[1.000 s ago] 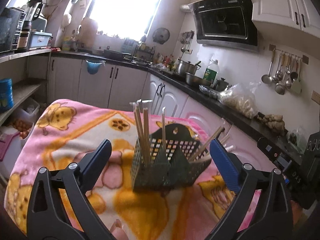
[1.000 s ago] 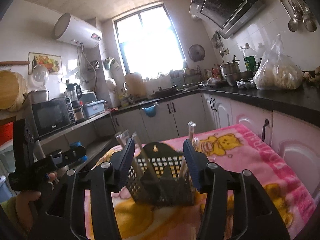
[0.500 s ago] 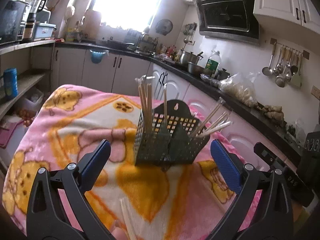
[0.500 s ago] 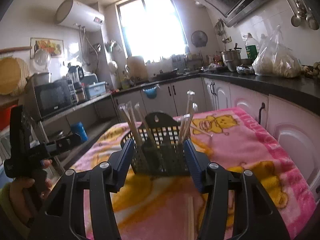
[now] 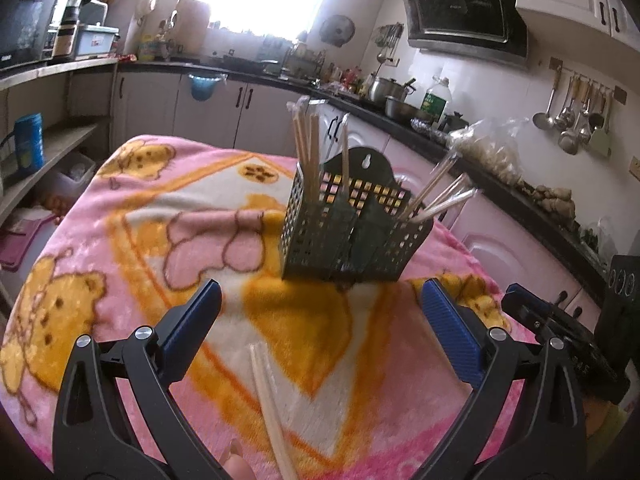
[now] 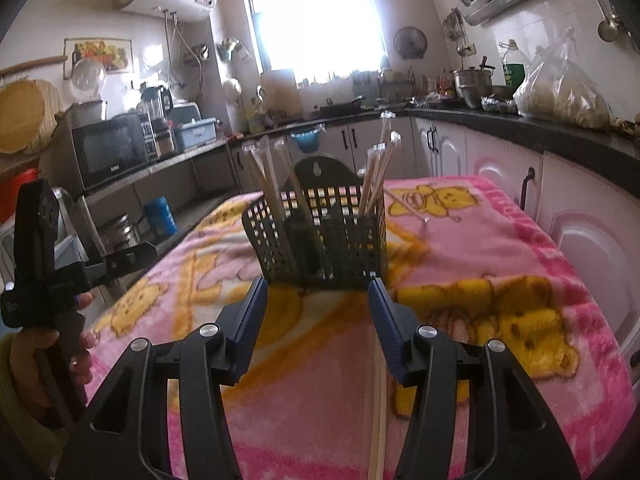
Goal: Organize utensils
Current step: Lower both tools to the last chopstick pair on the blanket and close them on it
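Your left gripper [image 5: 320,312] jaws are wide and empty, your right gripper [image 6: 318,304] jaws half-spread and empty. The pale loose chopsticks [image 5: 270,400] lie on the pink blanket-covered surface [image 5: 120,240] at 6 o'clock of the dark perforated plastic utensil basket [image 5: 348,236]. Risk: soft fleece lets them roll or slip from the pinch.

left claw [image 5: 320,300]: I've sunk it lower; the caddy [image 5: 352,232] now sits at 12 o'clock above its tips.
right claw [image 6: 318,292]: also lower, tilted down toward the blanket [image 6: 500,248].
loose chopsticks [image 5: 272,408]: newly in view at 6 o'clock, lying on the blanket.
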